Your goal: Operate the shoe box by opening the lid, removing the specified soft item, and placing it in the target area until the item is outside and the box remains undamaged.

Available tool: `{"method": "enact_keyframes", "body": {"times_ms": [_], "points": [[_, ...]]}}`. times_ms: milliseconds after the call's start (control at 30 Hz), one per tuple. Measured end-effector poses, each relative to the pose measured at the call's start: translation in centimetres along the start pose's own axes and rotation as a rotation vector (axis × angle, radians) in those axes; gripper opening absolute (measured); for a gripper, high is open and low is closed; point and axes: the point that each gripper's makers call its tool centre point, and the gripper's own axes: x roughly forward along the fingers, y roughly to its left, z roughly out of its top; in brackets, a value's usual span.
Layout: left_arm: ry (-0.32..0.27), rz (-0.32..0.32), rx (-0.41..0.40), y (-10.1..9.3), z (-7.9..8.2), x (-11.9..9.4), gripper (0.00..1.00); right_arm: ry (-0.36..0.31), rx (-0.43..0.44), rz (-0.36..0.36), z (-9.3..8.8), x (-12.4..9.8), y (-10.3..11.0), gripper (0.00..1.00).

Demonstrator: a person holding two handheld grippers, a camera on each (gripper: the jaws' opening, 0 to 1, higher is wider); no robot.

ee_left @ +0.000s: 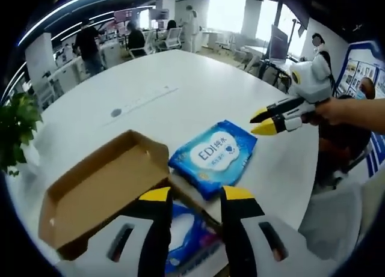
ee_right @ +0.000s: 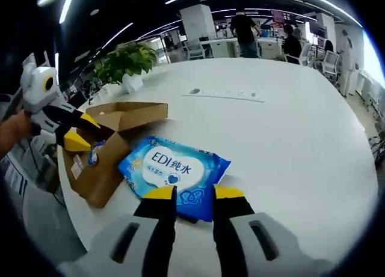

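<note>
wipes pack (ee_right: 174,172) lies beside open shoe box (ee_right: 102,151)

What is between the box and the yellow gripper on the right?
In the left gripper view, the blue wipes pack lies between the cardboard box and the right gripper.

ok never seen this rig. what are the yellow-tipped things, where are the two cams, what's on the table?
No robot here: a person holds a two-jaw gripper in each hand, and each carries a fisheye camera looking along its own jaws. In the left gripper view, the left gripper rises from the bottom, jaws apart over the open cardboard shoe box; the right gripper comes in from the right, holding nothing. The right gripper view looks back the other way. On the white table lies a blue wet wipes pack, outside the box. More blue packaging shows inside the box.
</note>
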Motion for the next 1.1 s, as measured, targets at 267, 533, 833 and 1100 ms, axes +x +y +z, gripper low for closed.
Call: {"method": "enact_keyframes", "body": {"times_ms": [267,533,833,1100], "points": [[-0.018,0.008,-0.024,1.0,-0.9,-1.6,0.31,-0.017,-0.034,0.019,0.9,-1.2,1.9,0.25],[-0.025,0.017,-0.032,2.1,-2.1,-3.3,0.33,-0.028,-0.089,0.055,1.8,-1.8,4.5,0.28],[-0.016,0.031,-0.035,3.3,-4.1,-4.5,0.33,-0.04,-0.16,0.101,3.0,-1.8,7.6,0.3],[0.002,0.018,-0.041,3.6,-5.9,-5.1,0.34,-0.044,-0.21,0.138,3.7,-1.0,9.9,0.3]]}}
